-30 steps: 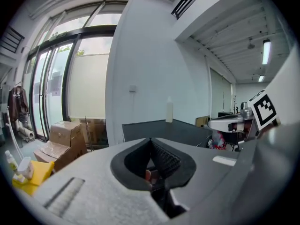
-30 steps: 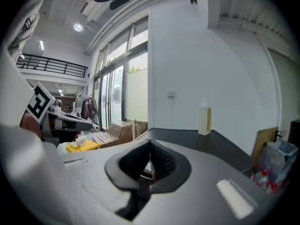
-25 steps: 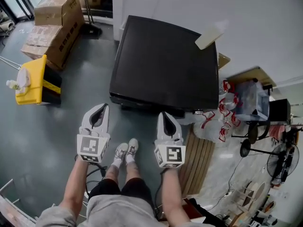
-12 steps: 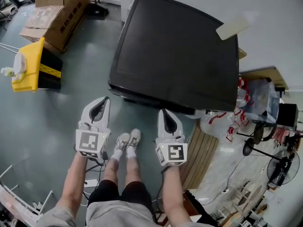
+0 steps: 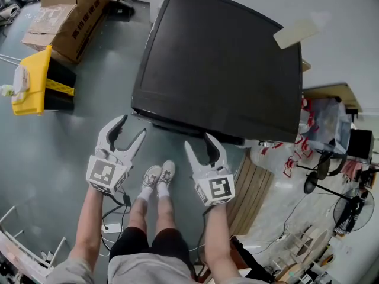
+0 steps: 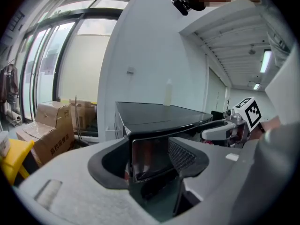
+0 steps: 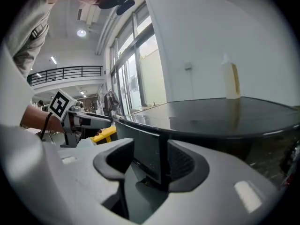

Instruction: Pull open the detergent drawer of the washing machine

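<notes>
Both grippers have splayed into wide V shapes since a second ago, when their jaws lay pressed together, and the jaws are opening at this moment. Neither the left gripper point(image 5: 133, 126) nor the right gripper point(image 5: 198, 141) pinches anything. In each gripper view only the front of the washing machine point(image 5: 219, 70) shows beyond the gap.

The detergent drawer cannot be picked out as a separate part. From the left gripper point(image 6: 150, 165) a dark glossy panel shows under the lid at the machine's point(image 6: 159, 118) near corner, but whether that panel is the drawer front cannot be told. The machine's front edge faces both grippers and lies just ahead of their tips, running across from one gripper to the other.

Its top is a smooth, black, faintly reflective slab, roughly square with rounded corners. A pale plastic bottle point(image 5: 296, 32) stands on the far corner, well beyond the right gripper point(image 7: 145, 172), and appears upright in that gripper's view point(image 7: 230, 81).

Brown cardboard boxes point(image 5: 65, 10) are stacked far ahead and outward of the left gripper, and a yellow bin point(image 5: 32, 81) sits on the grey floor point(image 5: 59, 147) nearer to it. A slatted wooden panel point(image 5: 249, 197) lies just outward of the right gripper, with white and red plastic bags point(image 5: 284, 144) beyond it. The person's shoes point(image 5: 157, 179) rest between the two grippers.
</notes>
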Available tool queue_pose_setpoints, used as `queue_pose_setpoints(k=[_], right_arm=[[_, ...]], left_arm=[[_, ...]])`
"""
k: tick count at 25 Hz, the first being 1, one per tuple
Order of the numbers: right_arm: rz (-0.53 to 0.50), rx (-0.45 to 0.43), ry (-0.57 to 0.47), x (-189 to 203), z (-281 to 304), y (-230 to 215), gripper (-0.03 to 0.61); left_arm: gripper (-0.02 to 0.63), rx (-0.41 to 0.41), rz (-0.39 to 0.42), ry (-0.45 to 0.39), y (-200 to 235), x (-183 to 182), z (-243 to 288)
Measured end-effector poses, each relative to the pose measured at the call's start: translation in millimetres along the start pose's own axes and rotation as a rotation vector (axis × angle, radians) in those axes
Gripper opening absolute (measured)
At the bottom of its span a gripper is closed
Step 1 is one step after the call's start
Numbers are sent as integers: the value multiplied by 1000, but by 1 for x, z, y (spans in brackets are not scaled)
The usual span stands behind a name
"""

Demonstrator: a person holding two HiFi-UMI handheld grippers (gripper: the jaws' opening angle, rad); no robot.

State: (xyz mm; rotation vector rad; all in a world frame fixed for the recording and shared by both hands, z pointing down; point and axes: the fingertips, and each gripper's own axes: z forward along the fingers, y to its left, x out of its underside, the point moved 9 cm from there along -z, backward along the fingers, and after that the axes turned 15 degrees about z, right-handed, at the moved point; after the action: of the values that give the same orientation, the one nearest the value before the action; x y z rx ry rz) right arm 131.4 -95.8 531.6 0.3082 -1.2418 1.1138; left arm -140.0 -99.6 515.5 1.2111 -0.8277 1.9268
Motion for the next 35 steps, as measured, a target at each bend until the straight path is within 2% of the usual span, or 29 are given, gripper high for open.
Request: queue_pose_setpoints(k=[4, 14, 25, 28, 31, 35], right_arm=[[-16, -27, 10, 1, 6, -3, 239], [-18, -46, 21, 6, 9, -1, 239], [-89, -56, 44, 4, 15, 8, 239], [-102, -17, 48, 2, 17, 7, 209], [-126, 26, 38, 1, 17, 2, 112], [-119, 48, 27, 2, 17, 4, 110]], left_arm=[[277, 24, 27, 5, 2, 3, 7], [281, 43, 43, 10, 1, 9, 18], [273, 49, 82, 5, 2, 11, 23], [188, 18, 116, 11, 5, 14, 22], [184, 13, 126, 12, 6, 15, 22], [184, 5, 124, 11, 6, 15, 21]])
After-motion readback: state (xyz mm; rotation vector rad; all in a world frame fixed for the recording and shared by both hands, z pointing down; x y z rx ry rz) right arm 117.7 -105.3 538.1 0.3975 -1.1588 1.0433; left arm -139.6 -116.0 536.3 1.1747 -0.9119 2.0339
